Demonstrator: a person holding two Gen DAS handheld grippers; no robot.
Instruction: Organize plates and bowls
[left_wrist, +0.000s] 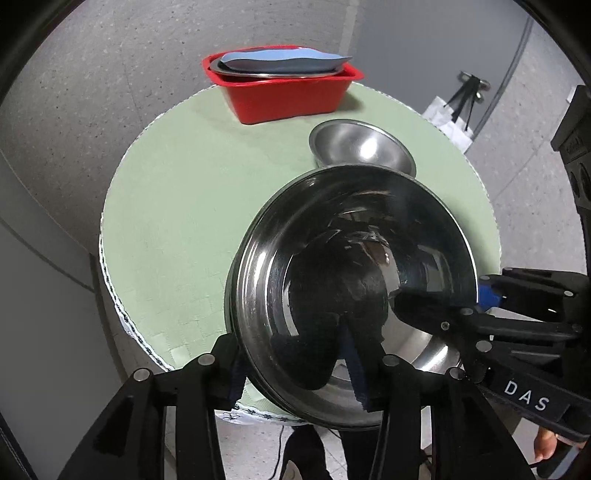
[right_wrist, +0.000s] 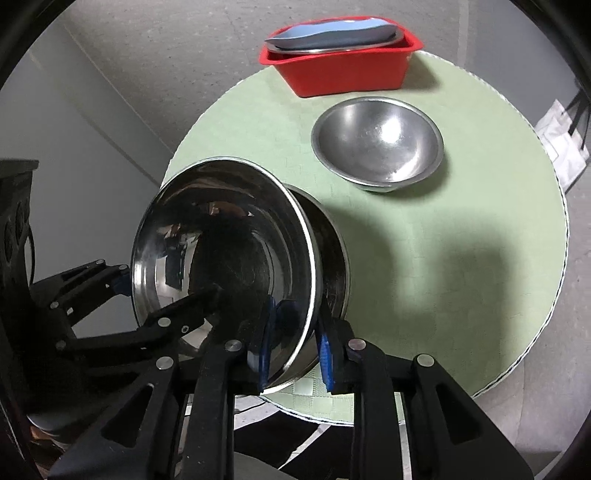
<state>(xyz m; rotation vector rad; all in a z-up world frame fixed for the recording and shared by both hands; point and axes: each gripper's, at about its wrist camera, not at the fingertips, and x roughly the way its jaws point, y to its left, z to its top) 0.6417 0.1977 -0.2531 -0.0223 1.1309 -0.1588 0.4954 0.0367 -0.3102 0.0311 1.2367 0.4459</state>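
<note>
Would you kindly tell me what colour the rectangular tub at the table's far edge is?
Red; the tub shows best in the right wrist view.

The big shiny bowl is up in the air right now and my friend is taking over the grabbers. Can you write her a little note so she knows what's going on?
Left gripper: shut on the rim of the big shiny bowl, near side.
Right gripper: shut on the same bowl's rim, opposite side. Bowl is tilted, held over the near edge of the green table.
Smaller steel bowl: upright on the table, untouched.
Red bin: at the far edge, holding a steel plate with a blue plate on top.
Done: plates binned.
Left: probably put both bowls away.
</note>
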